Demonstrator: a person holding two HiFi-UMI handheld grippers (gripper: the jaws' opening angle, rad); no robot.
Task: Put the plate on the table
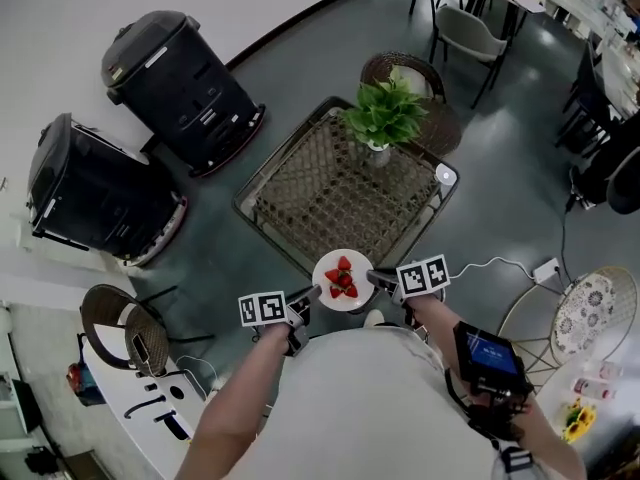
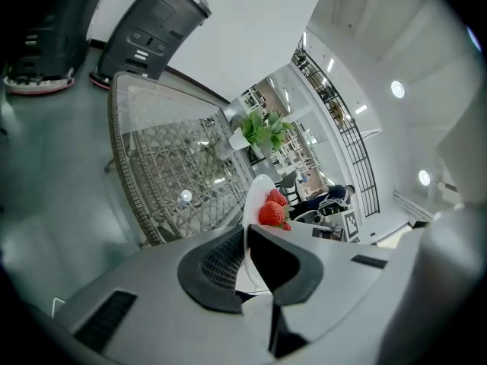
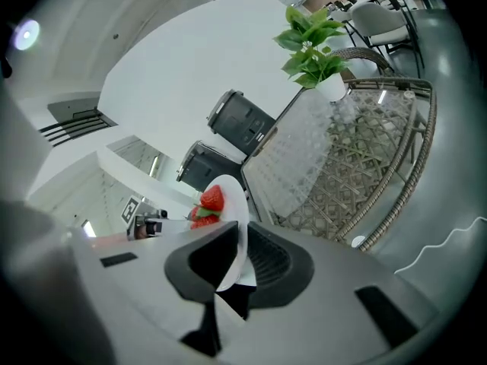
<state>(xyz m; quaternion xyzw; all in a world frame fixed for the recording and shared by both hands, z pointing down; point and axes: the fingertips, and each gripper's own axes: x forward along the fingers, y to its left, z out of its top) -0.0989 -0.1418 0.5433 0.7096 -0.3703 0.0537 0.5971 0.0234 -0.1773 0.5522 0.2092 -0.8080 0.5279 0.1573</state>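
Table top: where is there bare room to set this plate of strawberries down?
The table's glass top is bare from its near corner up to the potted plant, which crowds only the far edge. The plate, gripped by left tongs and right tongs, hangs at the near corner.

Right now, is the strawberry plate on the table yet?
Not yet, it seems. Done: the left tongs and right tongs are both clamped on the plate, strawberries aboard. In hand: it's held at the near edge of the table. Left: lower it onto the top, then let go.
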